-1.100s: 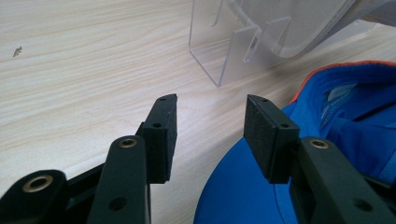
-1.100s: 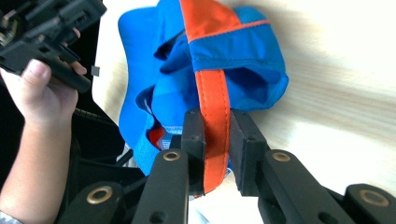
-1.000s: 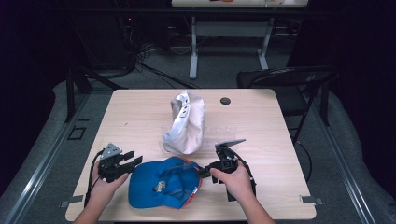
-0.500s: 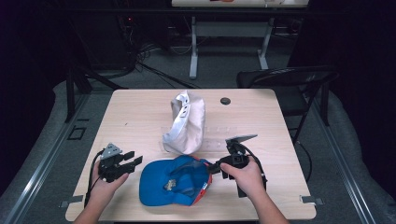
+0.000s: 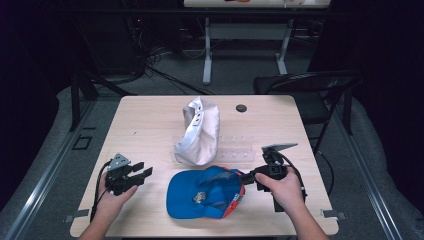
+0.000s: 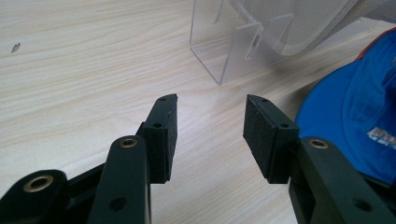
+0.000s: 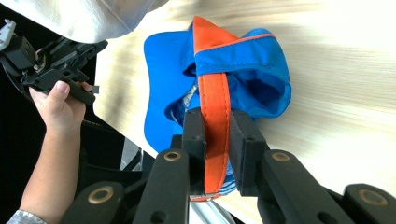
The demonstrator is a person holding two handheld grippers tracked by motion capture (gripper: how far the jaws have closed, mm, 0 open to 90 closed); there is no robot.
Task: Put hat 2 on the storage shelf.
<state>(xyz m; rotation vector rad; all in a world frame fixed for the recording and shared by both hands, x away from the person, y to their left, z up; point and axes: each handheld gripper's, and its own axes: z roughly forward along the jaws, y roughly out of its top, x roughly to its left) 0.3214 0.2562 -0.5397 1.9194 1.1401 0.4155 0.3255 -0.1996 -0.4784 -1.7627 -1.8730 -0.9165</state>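
Note:
A blue cap (image 5: pixel 205 192) with an orange inner band lies upside down near the table's front edge. My right gripper (image 5: pixel 245 177) is shut on the cap's orange band (image 7: pixel 215 121) at its right side. The cap (image 7: pixel 233 65) hangs ahead of the jaws in the right gripper view. My left gripper (image 5: pixel 145 172) rests at the front left, jaws apart with bare tabletop between its pads (image 6: pixel 163 130). The blue cap's edge (image 6: pixel 355 112) lies to the right of it. A white cap (image 5: pixel 197 131) leans on a clear acrylic stand (image 5: pixel 235 148) mid-table.
A small dark round object (image 5: pixel 241 107) sits toward the table's (image 5: pixel 150 120) far edge. A black chair (image 5: pixel 310 90) stands beyond the table's right corner. The clear stand's (image 6: pixel 243 51) foot is just ahead of the left gripper.
My right gripper has pulled the blue cap to the right and lifted its held edge a little. The left gripper has stayed where it was.

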